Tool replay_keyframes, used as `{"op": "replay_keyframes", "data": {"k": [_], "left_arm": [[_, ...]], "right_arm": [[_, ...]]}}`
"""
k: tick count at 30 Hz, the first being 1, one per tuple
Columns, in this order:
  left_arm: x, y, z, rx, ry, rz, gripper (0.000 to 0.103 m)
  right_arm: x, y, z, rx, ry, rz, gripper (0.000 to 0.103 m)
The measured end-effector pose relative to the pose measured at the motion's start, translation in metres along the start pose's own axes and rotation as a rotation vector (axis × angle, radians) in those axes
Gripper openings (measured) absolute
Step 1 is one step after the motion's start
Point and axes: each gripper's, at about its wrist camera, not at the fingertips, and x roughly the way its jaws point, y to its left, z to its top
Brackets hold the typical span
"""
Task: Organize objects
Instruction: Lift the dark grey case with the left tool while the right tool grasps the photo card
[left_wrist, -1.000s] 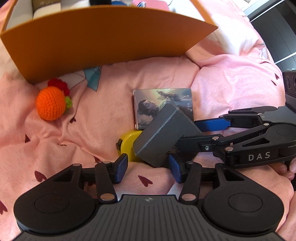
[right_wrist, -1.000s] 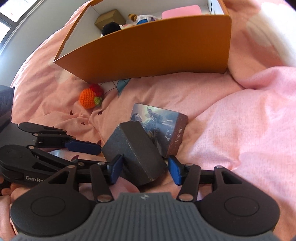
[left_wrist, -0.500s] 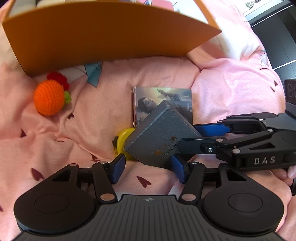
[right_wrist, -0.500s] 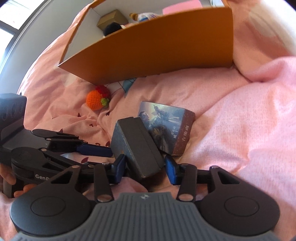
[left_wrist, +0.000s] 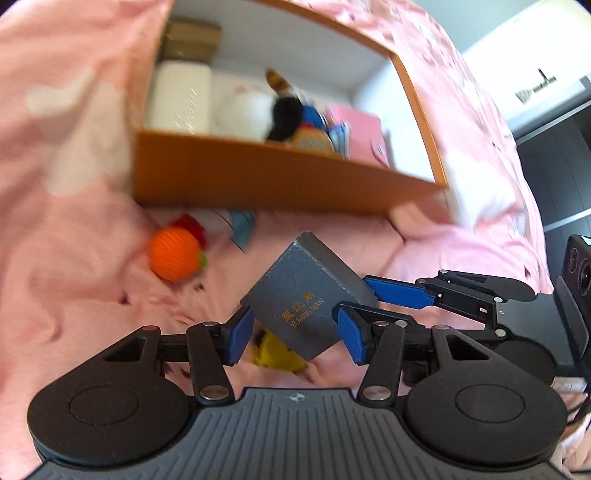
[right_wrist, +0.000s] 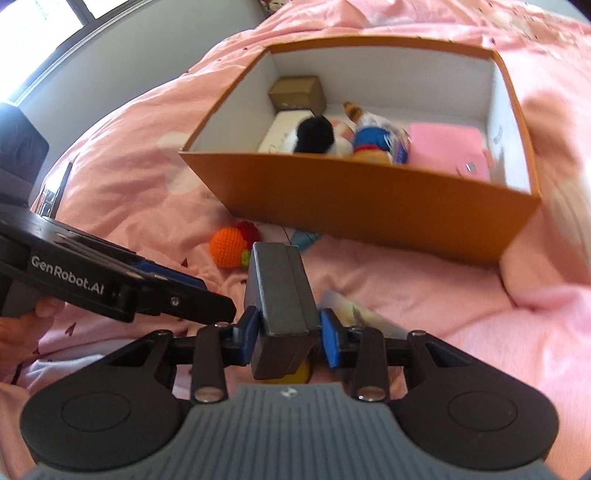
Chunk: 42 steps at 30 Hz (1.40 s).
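Note:
A dark grey box with gold lettering (left_wrist: 306, 306) is lifted off the pink bedding. My right gripper (right_wrist: 288, 338) is shut on the grey box (right_wrist: 280, 295) across its narrow sides. My left gripper (left_wrist: 291, 334) is open, with the box's lower part between its fingers; I cannot tell if the pads touch it. The right gripper's fingers (left_wrist: 399, 291) reach in from the right in the left wrist view. The orange cardboard box (right_wrist: 354, 199) stands beyond, open-topped, holding several items.
An orange crocheted ball (right_wrist: 229, 245) lies on the bedding before the box, also in the left wrist view (left_wrist: 175, 258). A yellow object (left_wrist: 277, 352) lies under the grey box. A picture box (right_wrist: 354, 310) lies just right of my right gripper. Dark furniture (left_wrist: 554, 155) stands at far right.
The grey box has been lifted off the bed and turned. Both grippers rose, so the inside of the orange box now shows. The right gripper closed onto the box.

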Motion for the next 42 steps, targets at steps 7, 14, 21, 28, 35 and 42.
{"op": "replay_keyframes", "data": {"k": [7, 14, 21, 28, 35, 42], "left_arm": [[0.001, 0.013, 0.010, -0.133, -0.085, 0.020, 0.061], [0.015, 0.021, 0.009, -0.195, -0.051, 0.028, 0.061], [0.017, 0.021, 0.005, -0.206, -0.049, 0.058, 0.062], [0.031, 0.024, 0.002, -0.218, -0.004, 0.102, 0.051], [0.027, 0.021, 0.001, -0.169, -0.007, 0.134, 0.046], [0.028, 0.012, -0.001, -0.087, 0.006, 0.164, 0.045]], "right_arm": [[0.023, 0.022, 0.014, -0.110, -0.010, -0.069, 0.038], [0.032, 0.032, 0.009, -0.172, 0.027, -0.063, 0.038], [0.033, 0.034, 0.007, -0.157, 0.054, 0.061, 0.038], [0.032, 0.030, 0.006, -0.137, 0.064, 0.106, 0.038], [0.019, 0.028, 0.009, -0.210, 0.062, 0.049, 0.038], [0.022, 0.018, -0.003, -0.436, 0.163, -0.182, 0.038]]}}
